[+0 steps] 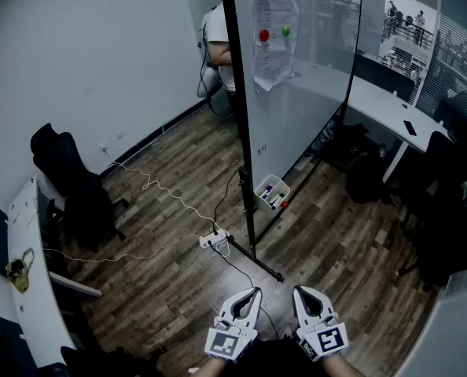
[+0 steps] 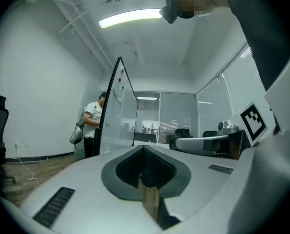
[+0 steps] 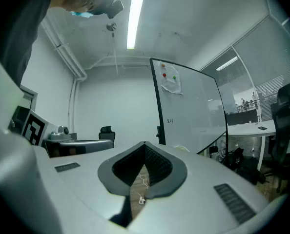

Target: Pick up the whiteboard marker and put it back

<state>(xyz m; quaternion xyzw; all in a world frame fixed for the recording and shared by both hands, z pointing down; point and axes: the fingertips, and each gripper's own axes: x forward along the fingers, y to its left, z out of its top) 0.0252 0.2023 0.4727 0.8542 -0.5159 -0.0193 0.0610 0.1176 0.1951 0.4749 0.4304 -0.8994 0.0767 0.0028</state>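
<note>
A whiteboard (image 1: 296,77) on a wheeled stand rises in the middle of the head view. A small clear tray (image 1: 271,192) hangs at its lower edge and holds a few markers (image 1: 270,198), one purple and one red. My left gripper (image 1: 249,295) and right gripper (image 1: 304,294) sit side by side at the bottom of that view, well short of the tray. Both are shut with nothing between the jaws. In the left gripper view the left gripper (image 2: 147,179) points at the whiteboard (image 2: 116,111) edge-on. In the right gripper view the right gripper (image 3: 140,177) faces the whiteboard (image 3: 189,106).
A power strip (image 1: 215,240) with trailing cables lies on the wood floor by the stand's foot (image 1: 257,261). A black office chair (image 1: 68,183) and a white desk (image 1: 29,289) stand at the left. A person (image 1: 218,45) stands behind the board. Desks and dark chairs (image 1: 446,195) fill the right.
</note>
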